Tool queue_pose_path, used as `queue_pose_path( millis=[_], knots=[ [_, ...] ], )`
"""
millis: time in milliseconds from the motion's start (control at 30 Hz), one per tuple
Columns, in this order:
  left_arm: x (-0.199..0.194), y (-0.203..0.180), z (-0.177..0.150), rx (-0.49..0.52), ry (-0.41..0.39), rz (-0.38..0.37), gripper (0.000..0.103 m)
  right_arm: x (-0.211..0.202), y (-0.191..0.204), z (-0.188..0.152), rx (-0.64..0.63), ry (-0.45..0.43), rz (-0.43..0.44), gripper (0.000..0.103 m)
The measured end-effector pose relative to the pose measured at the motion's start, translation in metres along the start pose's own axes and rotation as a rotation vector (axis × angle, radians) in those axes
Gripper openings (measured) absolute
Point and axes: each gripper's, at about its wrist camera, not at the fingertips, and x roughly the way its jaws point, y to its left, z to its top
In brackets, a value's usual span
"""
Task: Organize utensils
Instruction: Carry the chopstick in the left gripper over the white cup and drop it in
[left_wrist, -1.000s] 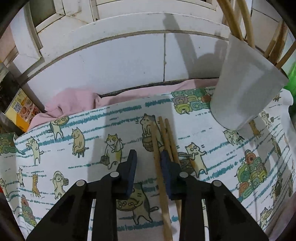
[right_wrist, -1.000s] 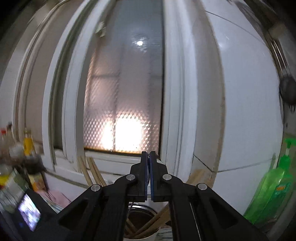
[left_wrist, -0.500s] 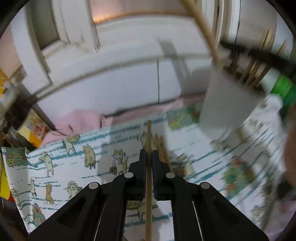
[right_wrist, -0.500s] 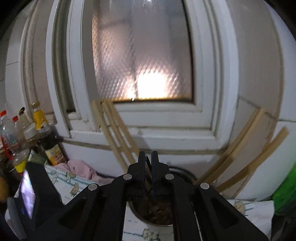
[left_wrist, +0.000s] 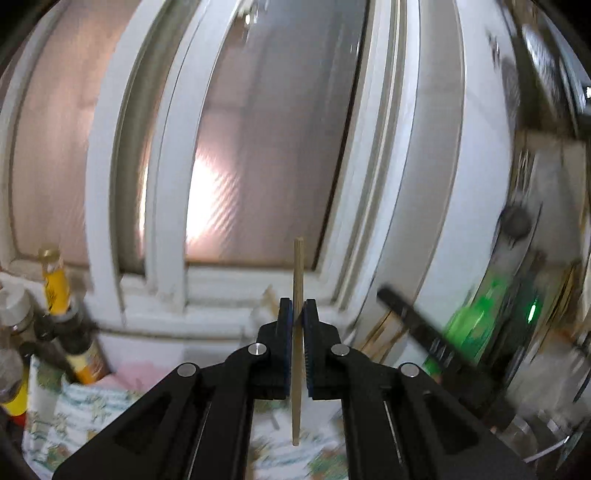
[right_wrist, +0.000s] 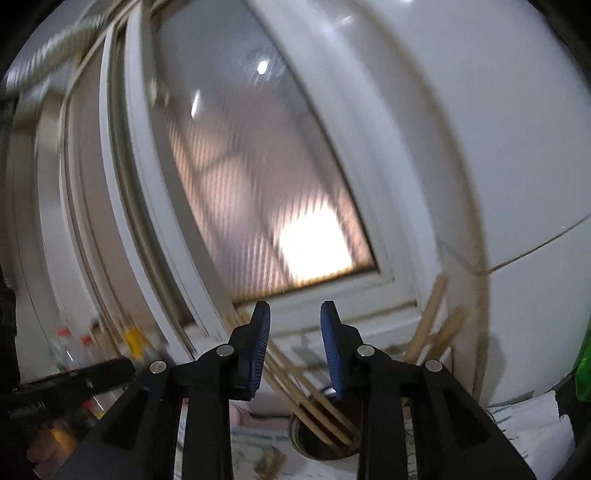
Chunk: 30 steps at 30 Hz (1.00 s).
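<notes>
My left gripper (left_wrist: 297, 314) is shut on a single wooden chopstick (left_wrist: 297, 273), which stands upright between the blue pads, lifted in front of the window. My right gripper (right_wrist: 294, 314) hovers above a metal cup (right_wrist: 314, 448) with several chopsticks (right_wrist: 295, 384) leaning in it; its jaws are opening and nothing is between them. The other gripper's black arm (left_wrist: 436, 347) shows blurred at the right of the left wrist view.
A frosted window (right_wrist: 266, 192) with a white frame fills the background. Sauce bottles (left_wrist: 62, 314) stand at the left on the cat-print cloth (left_wrist: 92, 410). A green soap bottle (left_wrist: 476, 328) stands at the right. A pink cloth (left_wrist: 133, 373) lies by the wall.
My left gripper closed on one chopstick from the cloth and lifted it, tilting up toward the window. My right gripper opened over the cup and rolled.
</notes>
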Motion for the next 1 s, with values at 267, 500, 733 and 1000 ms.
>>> queue_pose_path(
  millis=[267,500,733,1000],
  knots=[
    [0.018,0.000,0.030,-0.059,-0.160,-0.058,0.004,-0.013,-0.014,0.011,0.055,-0.049,-0.038,0.030],
    [0.058,0.000,-0.001,0.005,-0.063,0.021,0.005,-0.007,-0.013,0.007,0.015,-0.016,-0.077,0.030],
    [0.086,0.006,-0.022,0.007,-0.009,0.029,0.005,0.002,-0.007,0.005,-0.004,0.006,-0.081,0.031],
    [0.109,-0.003,-0.050,0.095,0.051,0.051,0.006,0.002,-0.003,0.006,0.002,0.002,-0.071,0.043]
  ],
)
